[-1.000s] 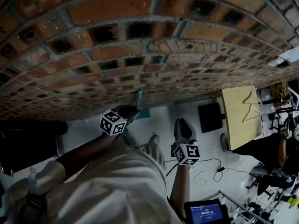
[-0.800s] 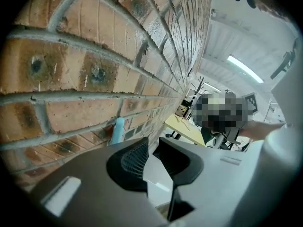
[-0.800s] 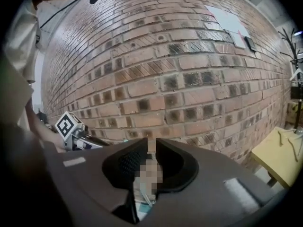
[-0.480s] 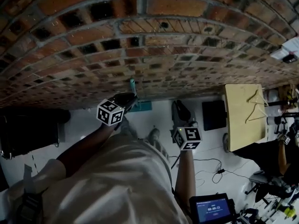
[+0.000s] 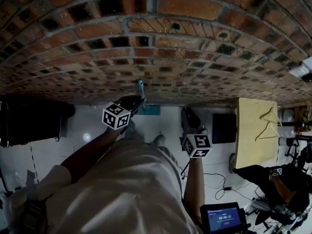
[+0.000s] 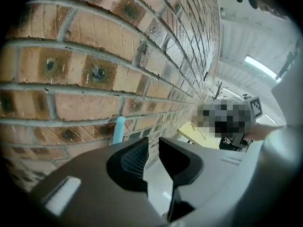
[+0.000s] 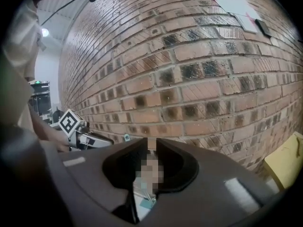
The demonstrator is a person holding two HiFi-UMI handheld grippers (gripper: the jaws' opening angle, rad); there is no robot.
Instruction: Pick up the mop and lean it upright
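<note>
The mop stands against the brick wall [image 5: 156, 43]. Its pale blue handle top [image 5: 141, 86] pokes out just above my left gripper [image 5: 133, 103], and its teal head [image 5: 147, 110] rests on the floor at the wall's foot. In the left gripper view the handle [image 6: 118, 129] rises beside the left jaw, outside the narrow gap of the left gripper [image 6: 154, 148], which holds nothing. My right gripper [image 5: 189, 117] hovers to the right, apart from the mop. The right gripper [image 7: 152, 145] shows a slim gap between its jaws, with the teal mop head [image 7: 144, 200] far below.
A yellow board [image 5: 256, 130] with wire hangers lies at the right, next to a dark mat [image 5: 224, 128]. A black case [image 5: 29, 126] sits at the left by the wall. Cables [image 5: 219, 179] and a small screen [image 5: 222, 220] are near my feet. A person [image 5: 278, 179] sits at far right.
My right gripper has shifted a little toward the wall. The left gripper stays beside the handle top. The head view has tilted, so the board and floor have slid in the picture.
</note>
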